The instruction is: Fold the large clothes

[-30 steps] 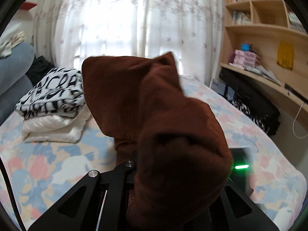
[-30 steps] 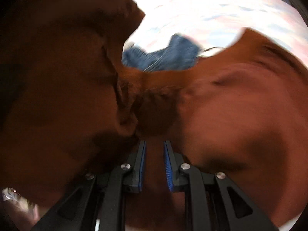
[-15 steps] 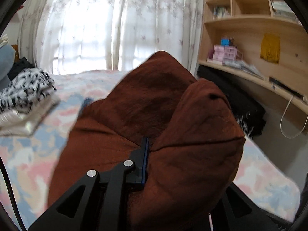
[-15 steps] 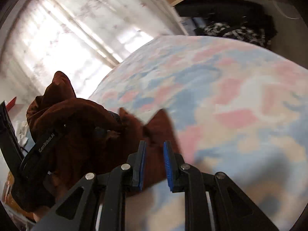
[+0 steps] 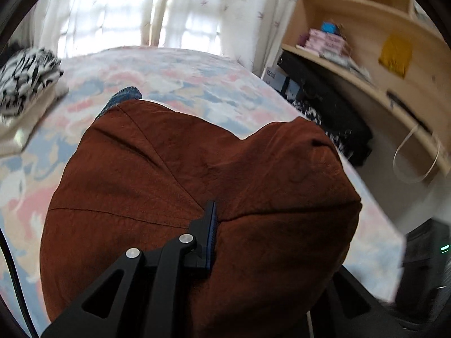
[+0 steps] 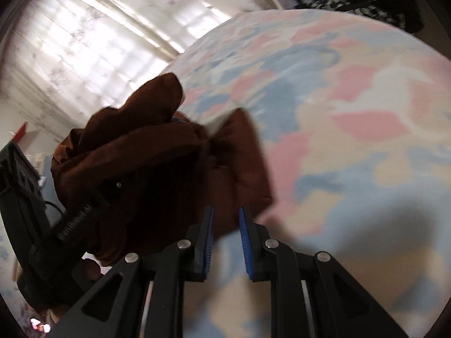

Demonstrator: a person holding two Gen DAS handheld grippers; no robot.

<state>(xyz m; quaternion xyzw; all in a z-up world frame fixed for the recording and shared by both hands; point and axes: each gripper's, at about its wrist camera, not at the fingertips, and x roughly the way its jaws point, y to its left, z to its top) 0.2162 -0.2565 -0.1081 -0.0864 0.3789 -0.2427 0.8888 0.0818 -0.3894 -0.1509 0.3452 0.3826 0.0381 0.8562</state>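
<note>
The rust-brown crinkled garment now drapes lower over the clamped left gripper; the right gripper, jaws slightly apart, holds nothing above the pastel patterned bedsheet.

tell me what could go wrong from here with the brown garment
1. The brown garment drapes over the left gripper, hiding one of its fingers, so the hold could slip unnoticed.
2. The right gripper has a gap between its fingers and grips nothing, so the cloth hangs from one side and may bunch.
3. It could drop onto the jeans on the bed.
</note>
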